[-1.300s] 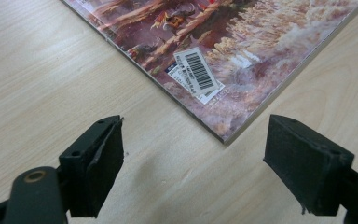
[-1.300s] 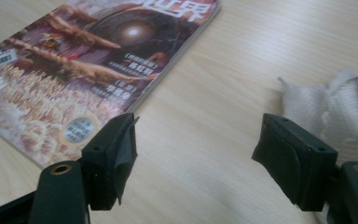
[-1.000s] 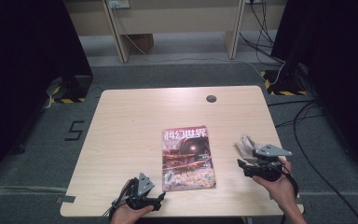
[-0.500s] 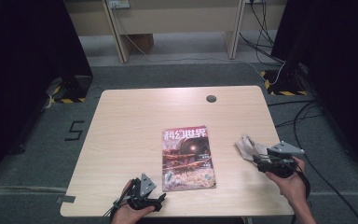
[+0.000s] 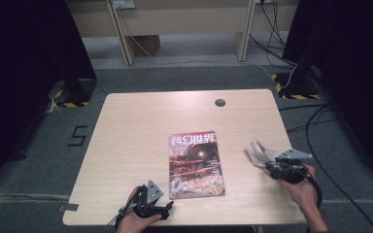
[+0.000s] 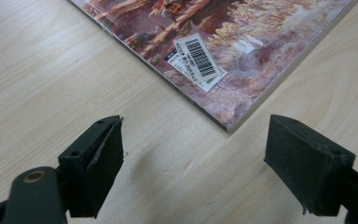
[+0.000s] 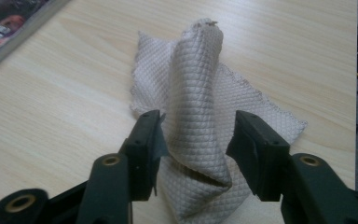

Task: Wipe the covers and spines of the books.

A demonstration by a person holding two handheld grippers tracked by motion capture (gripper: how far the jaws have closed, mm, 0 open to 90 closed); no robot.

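On the right part of the table (image 5: 126,126), near the front edge, lies a crumpled cloth (image 7: 205,93), pale and quilted, with one fold standing up in a ridge. The right gripper (image 7: 198,140) sits low over it, its jaws either side of that ridge; they have just been closing, and a gap seems to remain between the pads and the fabric, though the close view does not settle whether the left pad touches. In the high view the right gripper (image 5: 277,167) is at the cloth's (image 5: 258,153) near side. A magazine (image 5: 195,164) lies flat mid-table, well apart from the cloth. The left gripper (image 6: 193,163) rests at the front edge, jaws wide with nothing between them, pointed at the magazine's (image 6: 223,56) near corner, just short of it.
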